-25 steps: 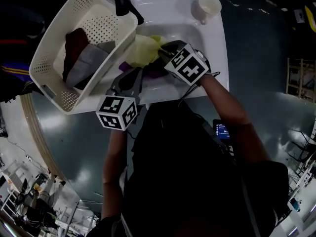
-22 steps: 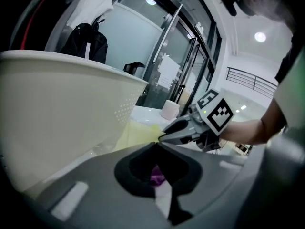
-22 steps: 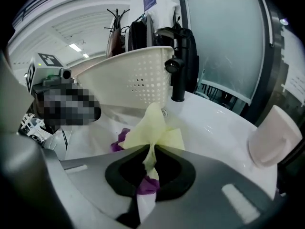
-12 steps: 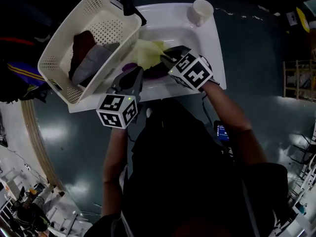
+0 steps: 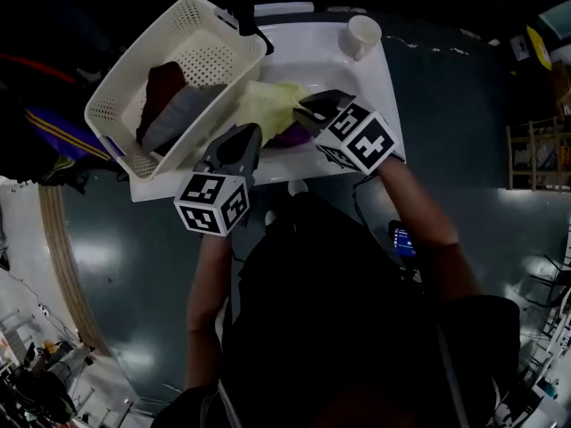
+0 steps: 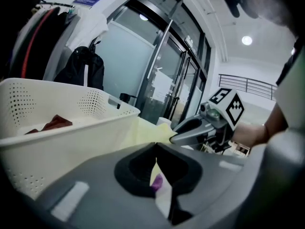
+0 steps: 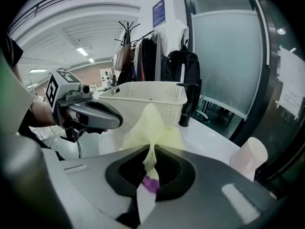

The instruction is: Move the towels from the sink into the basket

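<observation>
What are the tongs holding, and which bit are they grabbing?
The yellow towel. The right tongs pinch a bunched edge; the left tongs pinch another edge.

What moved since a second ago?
The left claw and right claw rose from the sink, lifting the yellow towel pinched in both. Neither let go. The red towel and grey towel in the basket, the purple towel and the cup stayed put.

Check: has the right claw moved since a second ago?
Yes. Right claw, shut on the pale yellow cloth towel, has shifted toward the white sink's near-right corner.
</observation>
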Tool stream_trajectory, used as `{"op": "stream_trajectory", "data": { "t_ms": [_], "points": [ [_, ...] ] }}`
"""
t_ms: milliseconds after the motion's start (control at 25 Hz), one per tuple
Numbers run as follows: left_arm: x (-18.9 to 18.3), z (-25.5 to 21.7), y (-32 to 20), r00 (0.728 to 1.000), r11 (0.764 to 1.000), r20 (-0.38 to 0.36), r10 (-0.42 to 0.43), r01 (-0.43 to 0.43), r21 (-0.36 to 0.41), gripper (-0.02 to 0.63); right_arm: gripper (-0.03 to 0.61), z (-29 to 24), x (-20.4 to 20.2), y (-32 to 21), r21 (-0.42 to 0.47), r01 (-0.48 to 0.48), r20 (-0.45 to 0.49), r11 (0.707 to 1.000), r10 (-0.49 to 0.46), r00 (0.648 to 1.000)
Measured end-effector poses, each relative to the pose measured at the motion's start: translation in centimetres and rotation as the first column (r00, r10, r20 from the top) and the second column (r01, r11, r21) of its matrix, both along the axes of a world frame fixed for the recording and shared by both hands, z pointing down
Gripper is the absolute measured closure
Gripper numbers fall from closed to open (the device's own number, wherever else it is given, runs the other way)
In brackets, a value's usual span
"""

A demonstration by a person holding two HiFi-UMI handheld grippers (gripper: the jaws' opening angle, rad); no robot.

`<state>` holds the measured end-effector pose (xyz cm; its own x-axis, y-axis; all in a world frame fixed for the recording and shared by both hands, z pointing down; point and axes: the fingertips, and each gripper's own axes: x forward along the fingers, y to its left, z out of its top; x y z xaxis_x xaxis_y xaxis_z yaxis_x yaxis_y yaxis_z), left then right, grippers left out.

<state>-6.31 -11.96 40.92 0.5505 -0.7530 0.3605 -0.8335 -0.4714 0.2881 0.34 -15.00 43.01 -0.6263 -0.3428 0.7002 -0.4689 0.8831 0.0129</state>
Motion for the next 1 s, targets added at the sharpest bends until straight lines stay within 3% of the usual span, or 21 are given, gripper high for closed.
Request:
{"op": "stream_trajectory", "data": {
  "t_ms": [680, 1000],
  "points": [
    [-3.5, -8.1, 2.4, 0.997, 0.985, -0.054, -0.053, 0.061, 0.159, 0.609, 0.56, -9.6, -5.4, 1.7, 0.109, 0.145, 0.113, 0.983, -0.157, 0.981],
    [-6.5, -10.4, 2.4, 0.993, 0.971, -0.031, -0.118, 0.122, 0.206, 0.609, 0.56, -13.1, -9.7, 1.2, 0.17, 0.226, 0.157, 0.959, -0.252, 0.955]
  ]
}}
